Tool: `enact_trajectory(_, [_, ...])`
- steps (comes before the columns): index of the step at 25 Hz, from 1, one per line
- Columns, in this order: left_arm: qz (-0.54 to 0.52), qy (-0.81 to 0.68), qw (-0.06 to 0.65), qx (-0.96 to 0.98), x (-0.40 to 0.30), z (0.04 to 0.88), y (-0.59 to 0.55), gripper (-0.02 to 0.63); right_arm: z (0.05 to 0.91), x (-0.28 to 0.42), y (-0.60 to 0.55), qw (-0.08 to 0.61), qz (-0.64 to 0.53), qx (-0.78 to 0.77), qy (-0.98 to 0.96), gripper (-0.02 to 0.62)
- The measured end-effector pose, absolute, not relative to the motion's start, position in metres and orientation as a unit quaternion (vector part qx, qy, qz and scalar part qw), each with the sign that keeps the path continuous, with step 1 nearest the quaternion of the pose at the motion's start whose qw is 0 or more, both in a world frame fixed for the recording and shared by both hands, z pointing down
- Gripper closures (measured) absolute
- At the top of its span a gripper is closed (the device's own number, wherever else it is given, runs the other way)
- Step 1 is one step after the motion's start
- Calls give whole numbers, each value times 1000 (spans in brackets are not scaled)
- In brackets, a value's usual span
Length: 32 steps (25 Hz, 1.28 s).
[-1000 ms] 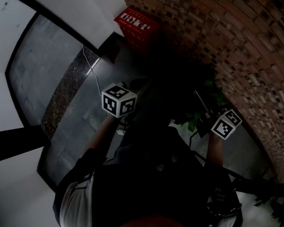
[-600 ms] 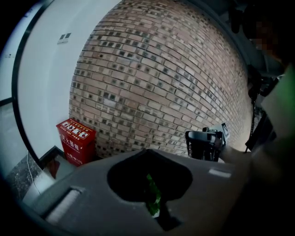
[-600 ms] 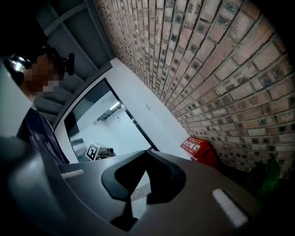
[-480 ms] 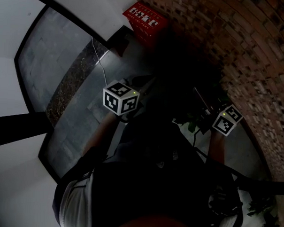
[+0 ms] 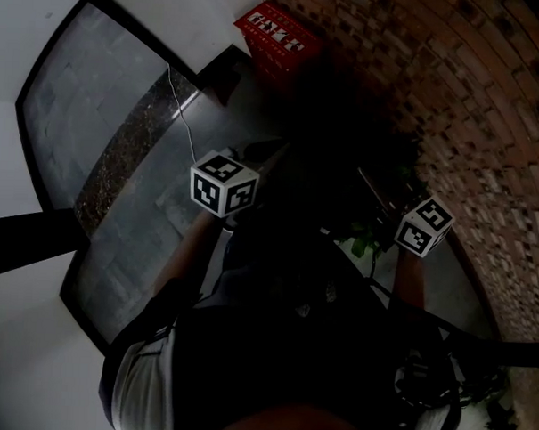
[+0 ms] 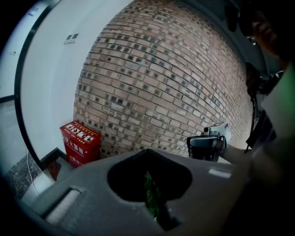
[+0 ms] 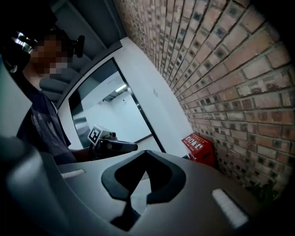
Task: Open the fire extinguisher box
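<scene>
Red rectangular fire extinguisher box (image 5: 279,32) stands at the foot of the brown brick wall (image 5: 453,102), in the corner by the white wall (image 6: 50,83). We hold the left gripper (image 6: 147,151) and right gripper (image 7: 145,153) well apart from it, both with jaws closed together, empty.

The fire extinguisher box (image 5: 275,42) is standing on the floor (image 5: 143,240) at the foot of the brick wall (image 5: 461,111), in the corner where it is meeting the plain wall (image 6: 50,69), well ahead of both claws. The left claw (image 6: 147,151) is hanging out to the left, and the right claw (image 7: 146,152) is riding to the right, nearer the bricks, the pair well apart. A plant (image 5: 367,238) is sitting low beside the brick wall, near the right claw. A thin cable (image 5: 176,108) is trailing over the floor to the box's left.
</scene>
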<state>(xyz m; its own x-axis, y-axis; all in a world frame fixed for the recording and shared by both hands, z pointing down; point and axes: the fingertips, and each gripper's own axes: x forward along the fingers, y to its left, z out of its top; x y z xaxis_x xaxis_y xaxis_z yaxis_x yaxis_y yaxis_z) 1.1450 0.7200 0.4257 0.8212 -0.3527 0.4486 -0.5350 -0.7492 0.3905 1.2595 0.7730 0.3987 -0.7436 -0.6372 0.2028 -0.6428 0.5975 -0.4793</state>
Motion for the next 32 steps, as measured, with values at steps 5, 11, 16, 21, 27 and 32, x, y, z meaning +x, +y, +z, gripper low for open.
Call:
enact_trajectory(5, [154, -251, 266, 918, 1104, 426, 678, 604, 397, 1217, 736, 39, 258, 356, -897, 595])
enact_trajectory(11, [135, -256, 270, 918, 1052, 424, 620, 604, 392, 1163, 678, 48, 258, 347, -900, 595])
enact_trajectory(16, [143, -258, 278, 914, 1001, 431, 585, 604, 389, 1108, 638, 72, 256, 329, -906, 595])
enact_trajectory(21, [134, -279, 285, 907, 968, 439, 561, 604, 395, 1067, 619, 94, 253, 299, -915, 595])
enact_trajectory(27, [139, -257, 299, 908, 977, 445, 556, 604, 402, 1063, 593, 94, 280, 303, -906, 595])
enact_trajectory(32, [157, -261, 318, 898, 981, 459, 550, 605, 419, 1075, 574, 85, 318, 299, -896, 595])
